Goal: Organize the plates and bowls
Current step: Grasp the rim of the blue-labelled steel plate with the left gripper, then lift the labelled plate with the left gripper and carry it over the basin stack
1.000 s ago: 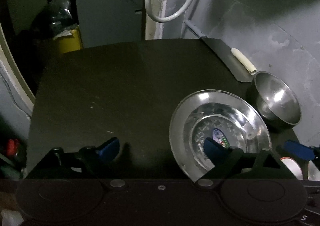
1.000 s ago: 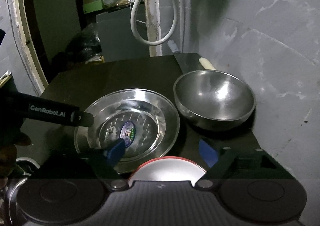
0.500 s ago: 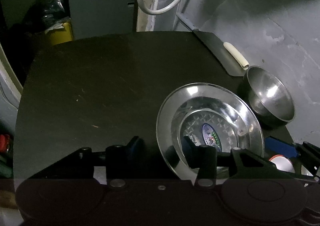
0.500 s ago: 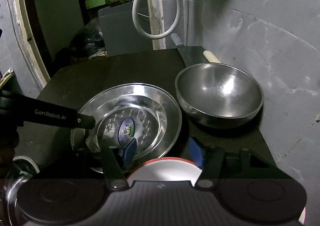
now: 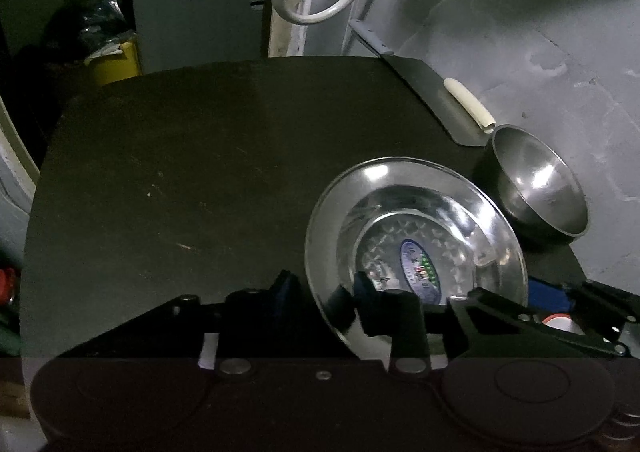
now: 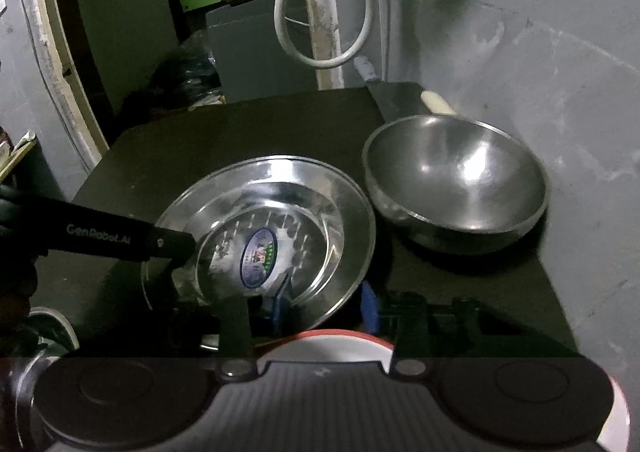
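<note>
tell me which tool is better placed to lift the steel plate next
Both straddle the steel plate's near rim, so it's close. I'd lean to the left tool: its fingers have the rim between them on that side, while the right tool works just over a red-rimmed dish.

Both grippers close in since a second ago: the left gripper (image 5: 322,286) now straddles the steel plate (image 5: 416,228) rim, and the right gripper (image 6: 324,302) narrows across its near edge.
</note>
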`<action>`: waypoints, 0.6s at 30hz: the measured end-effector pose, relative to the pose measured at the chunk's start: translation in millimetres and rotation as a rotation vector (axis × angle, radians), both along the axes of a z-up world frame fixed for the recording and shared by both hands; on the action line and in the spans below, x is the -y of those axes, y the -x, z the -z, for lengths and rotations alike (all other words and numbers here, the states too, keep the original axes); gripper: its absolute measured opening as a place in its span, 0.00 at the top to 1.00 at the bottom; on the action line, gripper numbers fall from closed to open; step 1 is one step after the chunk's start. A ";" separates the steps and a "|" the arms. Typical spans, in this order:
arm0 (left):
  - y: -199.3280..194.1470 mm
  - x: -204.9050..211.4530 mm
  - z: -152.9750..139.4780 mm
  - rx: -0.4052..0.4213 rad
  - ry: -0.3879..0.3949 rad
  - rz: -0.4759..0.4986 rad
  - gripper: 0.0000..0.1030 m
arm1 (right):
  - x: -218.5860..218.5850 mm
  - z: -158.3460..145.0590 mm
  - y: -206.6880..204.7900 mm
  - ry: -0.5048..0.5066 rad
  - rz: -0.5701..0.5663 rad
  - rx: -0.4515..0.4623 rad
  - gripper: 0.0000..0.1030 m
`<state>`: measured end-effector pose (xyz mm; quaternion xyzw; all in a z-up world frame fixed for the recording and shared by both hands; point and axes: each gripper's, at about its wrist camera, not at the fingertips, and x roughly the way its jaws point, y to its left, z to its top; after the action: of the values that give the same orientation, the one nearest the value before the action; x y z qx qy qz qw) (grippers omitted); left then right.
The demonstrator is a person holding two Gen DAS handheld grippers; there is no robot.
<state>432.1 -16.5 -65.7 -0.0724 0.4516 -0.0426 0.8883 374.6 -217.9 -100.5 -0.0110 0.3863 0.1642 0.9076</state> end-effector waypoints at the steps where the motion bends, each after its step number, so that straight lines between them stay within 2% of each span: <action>1: 0.7 -0.3 0.0 0.001 0.002 0.001 0.74 | 0.0 -0.1 -0.3 -0.004 0.000 0.001 0.63; 8: 9.4 -4.6 -2.0 0.013 -0.004 -0.018 0.74 | -4.8 -2.5 1.7 -0.016 -0.015 0.015 0.67; 18: 41.2 -16.1 -20.9 0.101 -0.038 -0.023 0.73 | -13.9 -20.8 19.3 -0.064 -0.031 0.077 0.67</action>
<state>391.0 -0.4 -44.8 -0.0583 0.4062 -0.0275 0.9115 355.3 -203.9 -79.7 0.0058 0.3453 0.1902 0.9190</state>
